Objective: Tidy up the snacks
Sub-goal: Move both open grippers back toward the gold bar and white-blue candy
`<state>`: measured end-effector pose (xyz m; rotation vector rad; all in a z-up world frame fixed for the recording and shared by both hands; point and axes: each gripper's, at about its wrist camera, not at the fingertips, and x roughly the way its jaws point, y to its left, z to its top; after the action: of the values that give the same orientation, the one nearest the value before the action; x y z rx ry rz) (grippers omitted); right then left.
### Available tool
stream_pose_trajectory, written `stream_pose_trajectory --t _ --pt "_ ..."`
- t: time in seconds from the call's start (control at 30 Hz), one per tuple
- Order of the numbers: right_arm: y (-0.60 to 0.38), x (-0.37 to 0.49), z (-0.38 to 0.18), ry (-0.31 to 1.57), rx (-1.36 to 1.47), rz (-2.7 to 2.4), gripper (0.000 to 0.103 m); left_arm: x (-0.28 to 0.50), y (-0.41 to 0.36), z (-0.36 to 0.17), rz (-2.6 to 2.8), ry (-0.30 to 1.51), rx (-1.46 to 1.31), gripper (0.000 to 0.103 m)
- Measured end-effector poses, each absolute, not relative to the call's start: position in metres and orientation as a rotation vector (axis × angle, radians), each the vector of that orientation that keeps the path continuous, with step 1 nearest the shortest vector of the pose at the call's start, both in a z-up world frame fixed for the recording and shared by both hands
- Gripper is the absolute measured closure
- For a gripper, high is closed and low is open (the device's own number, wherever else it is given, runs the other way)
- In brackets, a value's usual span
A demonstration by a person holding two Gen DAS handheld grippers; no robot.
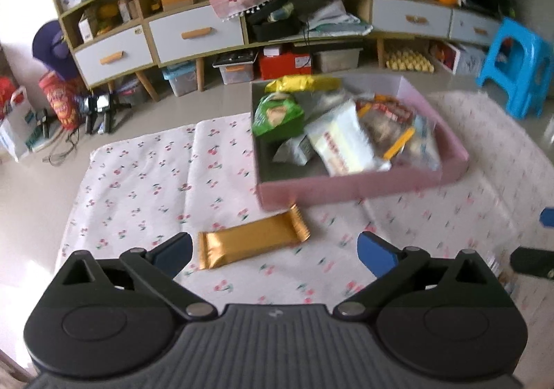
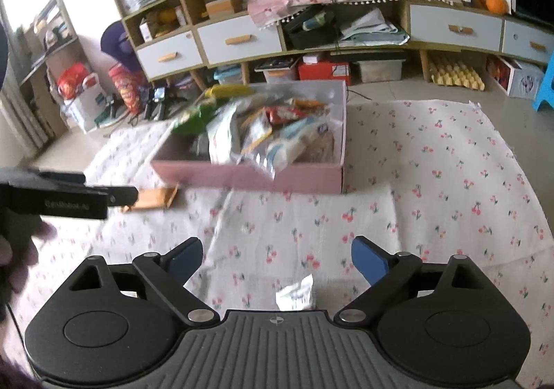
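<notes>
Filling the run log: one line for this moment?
left tool: open over gold foil snack bar | right tool: open, empty | pink cardboard box: full of snacks

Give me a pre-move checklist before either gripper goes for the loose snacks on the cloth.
1. Left gripper jaws open, nothing between them: ok.
2. Right gripper jaws open, nothing between them: ok.
3. Gold bar lies flat on the cherry cloth, just ahead of the left gripper, uncovered: ok.
4. White packet sits low between the right gripper's fingers, partly hidden by the gripper body: cannot tell if it is graspable.
5. Pink box has room: its front left corner is bare, the rest is piled: ok.
</notes>
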<state>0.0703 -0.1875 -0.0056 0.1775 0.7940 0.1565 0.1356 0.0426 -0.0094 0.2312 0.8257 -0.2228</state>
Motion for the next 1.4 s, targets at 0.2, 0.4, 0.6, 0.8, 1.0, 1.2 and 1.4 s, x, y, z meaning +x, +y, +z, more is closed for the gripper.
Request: stream_pose_trajectory --t 0.2,0.4,0.6,0.8,1.0,1.2,1.4 --pt "-0.179 0.052 -0.027 0.773 0.130 0.140 0.009 0.125 0.063 -0.031 -0.291 0.803 0.318 0.001" --pt "-0.172 0.042 -0.044 0.776 0.045 0.143 0.009 0.130 0.077 -0.054 -0.328 0.762 0.461 0.001" --pt "-0.158 0.032 -0.060 0.747 -0.078 0.162 0.008 0.155 0.095 -0.060 -0.406 0.731 0.478 0.001" --pt "-0.156 0.028 -0.076 0.736 -0.127 0.174 0.008 0.174 0.099 -0.066 -0.571 0.701 0.488 0.002" --pt "-0.158 0.032 -0.084 0.733 -0.116 0.168 0.003 0.193 0.095 -0.079 -0.686 0.742 0.516 0.007" --pt "-0.163 0.040 -0.088 0.723 -0.091 0.175 0.000 0.206 0.095 -0.078 -0.740 0.778 0.499 0.014" --pt "-0.166 0.041 -0.090 0.725 -0.065 0.187 0.000 0.213 0.101 -0.080 -0.742 0.820 0.412 0.024"
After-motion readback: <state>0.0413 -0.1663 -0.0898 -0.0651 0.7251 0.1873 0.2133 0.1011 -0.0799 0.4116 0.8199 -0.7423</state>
